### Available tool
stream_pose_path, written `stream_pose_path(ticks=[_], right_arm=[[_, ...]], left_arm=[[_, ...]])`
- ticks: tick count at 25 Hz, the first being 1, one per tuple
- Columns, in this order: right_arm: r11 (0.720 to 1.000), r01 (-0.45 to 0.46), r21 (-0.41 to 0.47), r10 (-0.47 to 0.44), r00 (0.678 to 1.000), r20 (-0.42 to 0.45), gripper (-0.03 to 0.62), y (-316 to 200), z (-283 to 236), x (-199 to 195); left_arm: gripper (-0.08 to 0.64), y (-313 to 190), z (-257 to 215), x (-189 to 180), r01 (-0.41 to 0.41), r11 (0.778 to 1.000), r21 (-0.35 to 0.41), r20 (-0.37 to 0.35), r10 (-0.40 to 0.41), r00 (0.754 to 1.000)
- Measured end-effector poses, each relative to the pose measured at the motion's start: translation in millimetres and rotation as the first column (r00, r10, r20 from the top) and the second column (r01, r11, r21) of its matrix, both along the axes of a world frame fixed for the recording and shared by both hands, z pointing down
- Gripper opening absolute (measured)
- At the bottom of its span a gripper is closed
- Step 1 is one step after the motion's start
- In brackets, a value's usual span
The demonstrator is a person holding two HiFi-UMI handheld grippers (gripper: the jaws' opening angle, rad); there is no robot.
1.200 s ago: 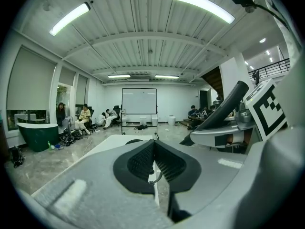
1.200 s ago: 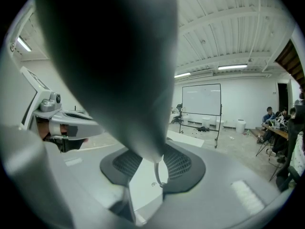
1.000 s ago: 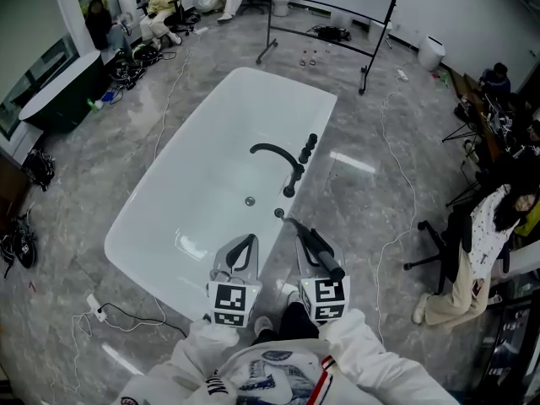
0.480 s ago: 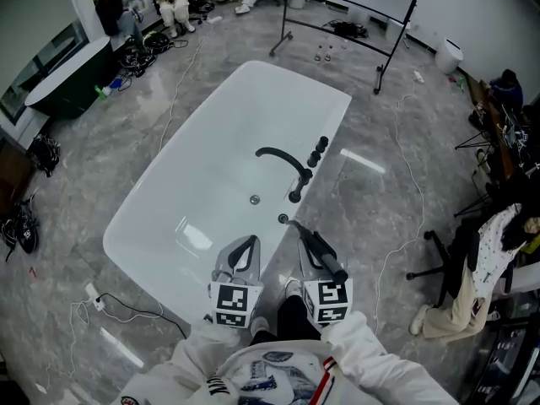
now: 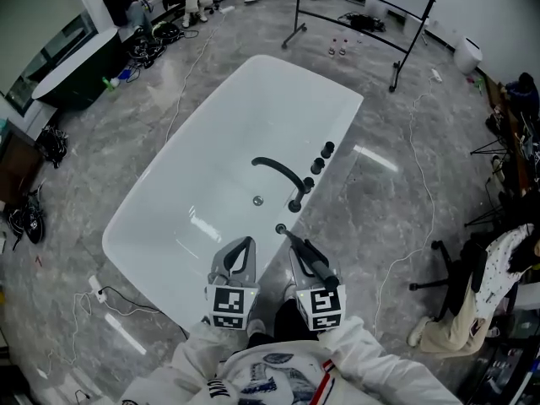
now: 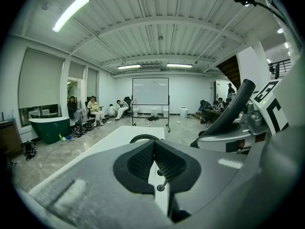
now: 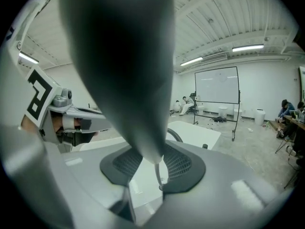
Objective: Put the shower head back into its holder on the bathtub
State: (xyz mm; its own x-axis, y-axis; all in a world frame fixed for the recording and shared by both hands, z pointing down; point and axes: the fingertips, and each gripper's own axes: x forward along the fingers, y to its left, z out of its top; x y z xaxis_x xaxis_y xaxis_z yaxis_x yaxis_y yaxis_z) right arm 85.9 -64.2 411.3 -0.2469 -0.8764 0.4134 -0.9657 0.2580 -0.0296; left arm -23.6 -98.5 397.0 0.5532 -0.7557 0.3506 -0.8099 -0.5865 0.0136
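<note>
Head view: the shower head (image 5: 316, 260) is pinched in the right gripper (image 5: 297, 250), with its slim end aimed at the holder (image 5: 281, 228) on the bathtub (image 5: 211, 167) rim.

The dark handle lies slantwise over the near rim, thick end back toward the person and narrow end forward, close to the small dark holder; whether they touch cannot be told. The holder sits ahead of the claw on nearly the same line, on the near side of the curved faucet (image 5: 283, 174). In the right gripper view the pads clamp the handle's tapering end. The left gripper (image 5: 244, 245), just beside it over the tub, has its jaws pressed together on nothing. The right hand is nearer and loaded, so seating the head looks like a push along the handle's own axis, forward and down.
</note>
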Motion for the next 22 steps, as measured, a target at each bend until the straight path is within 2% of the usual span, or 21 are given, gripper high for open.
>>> stream_pose_path(ticks=[10, 17, 22], right_arm=[[0.994, 0.105, -0.032, -0.104, 0.994, 0.024, 0.138, -29.1, 21.2, 20.8], [0.979, 0.196, -0.049, -0.194, 0.980, 0.042, 0.138, -41.3, 39.4, 23.0], [0.979, 0.191, -0.072, -0.187, 0.981, 0.052, 0.138, -50.1, 45.3, 31.6]], left_arm=[[-0.008, -21.2, 20.7, 24.1, 0.070, 0.997, -0.029, 0.048, -0.069, 0.996], [-0.008, -32.8, 34.4, 27.6, 0.127, 0.991, -0.047, 0.068, -0.123, 0.990], [-0.008, -33.7, 43.8, 37.8, 0.132, 0.989, -0.063, 0.069, -0.127, 0.989]])
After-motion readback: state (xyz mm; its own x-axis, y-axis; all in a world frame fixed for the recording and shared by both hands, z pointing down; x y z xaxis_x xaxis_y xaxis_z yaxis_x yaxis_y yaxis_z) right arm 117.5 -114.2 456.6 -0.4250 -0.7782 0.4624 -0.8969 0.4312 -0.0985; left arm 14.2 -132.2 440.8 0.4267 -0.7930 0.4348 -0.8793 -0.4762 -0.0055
